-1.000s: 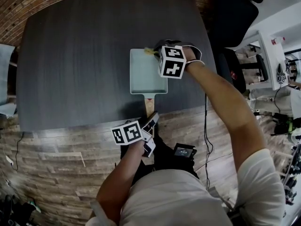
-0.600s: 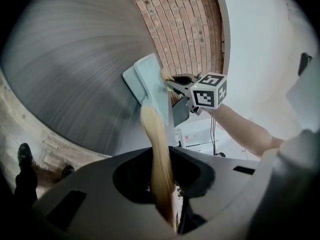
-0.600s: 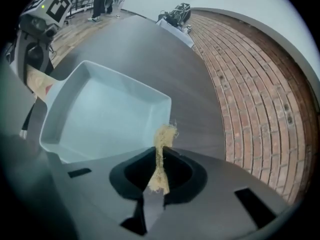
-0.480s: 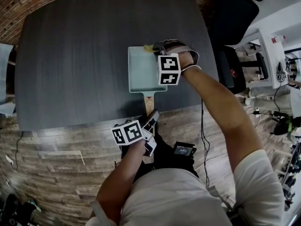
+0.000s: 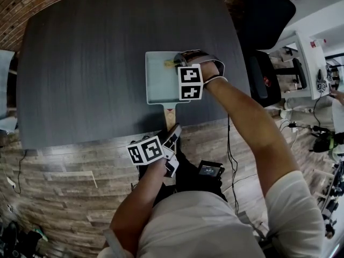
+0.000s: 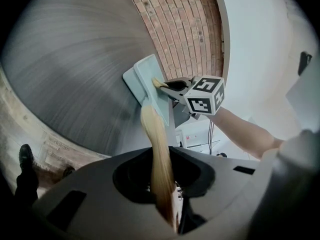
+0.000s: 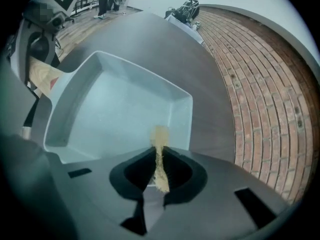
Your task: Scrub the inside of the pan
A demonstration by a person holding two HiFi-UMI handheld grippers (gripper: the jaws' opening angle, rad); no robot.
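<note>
A square pale-green pan lies on the dark table, its wooden handle pointing toward me over the table's near edge. My left gripper is shut on that handle, just off the table edge. My right gripper points steeply down over the pan's far right corner and is shut on a thin yellow scrub pad. The pad's tip hangs inside the pan near its right wall; I cannot tell whether it touches the bottom. The left gripper view shows the right gripper at the pan.
The table's near edge runs just in front of the pan, with wood floor below. A black chair stands past the table's right end. A brick wall lies beyond the table's far side.
My right gripper has sunk and shifted slightly toward me, carrying the yellow pad from the pan's far rim down into its far right corner. The left gripper has kept still on the handle.
</note>
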